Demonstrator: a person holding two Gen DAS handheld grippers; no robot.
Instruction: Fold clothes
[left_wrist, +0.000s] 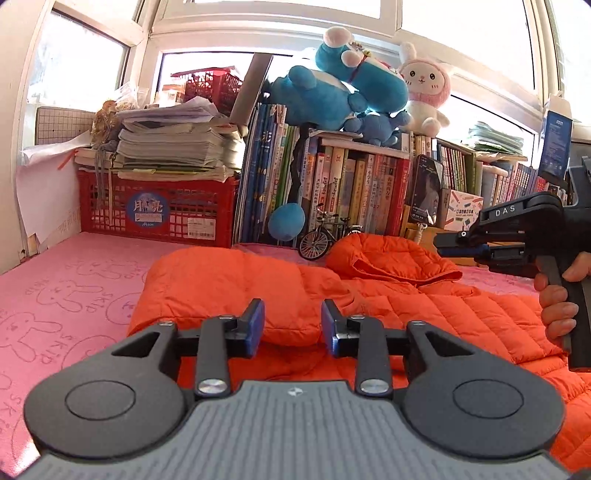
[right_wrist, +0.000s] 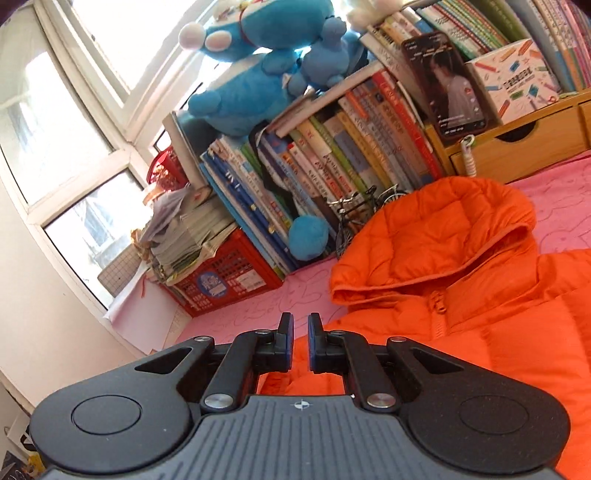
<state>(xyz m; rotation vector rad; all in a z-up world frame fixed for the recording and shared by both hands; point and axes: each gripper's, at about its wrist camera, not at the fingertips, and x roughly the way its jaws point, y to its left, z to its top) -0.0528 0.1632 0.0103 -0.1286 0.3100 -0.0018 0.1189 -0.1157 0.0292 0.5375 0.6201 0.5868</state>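
Observation:
An orange quilted hooded jacket (left_wrist: 388, 302) (right_wrist: 498, 314) lies spread on the pink sheet (left_wrist: 66, 295). Its hood (left_wrist: 384, 254) (right_wrist: 443, 229) points toward the books. One sleeve (left_wrist: 221, 284) lies folded over the body on the left. My left gripper (left_wrist: 291, 317) hovers just before that sleeve, open, with nothing between its blue pads. My right gripper (right_wrist: 301, 325) is over the jacket's edge near the collar. Its jaws are shut and hold no cloth. The left wrist view shows the right gripper (left_wrist: 441, 245) raised above the jacket, held by a hand (left_wrist: 557, 306).
Along the back stand a red crate (left_wrist: 159, 210) stacked with papers, a row of books (left_wrist: 351, 184), blue plush toys (left_wrist: 332, 96) and a pink rabbit toy (left_wrist: 424, 88). A model bicycle (left_wrist: 325, 236) and a propped phone (left_wrist: 426, 188) stand just beyond the hood. A wooden drawer unit (right_wrist: 517, 144) is at the right.

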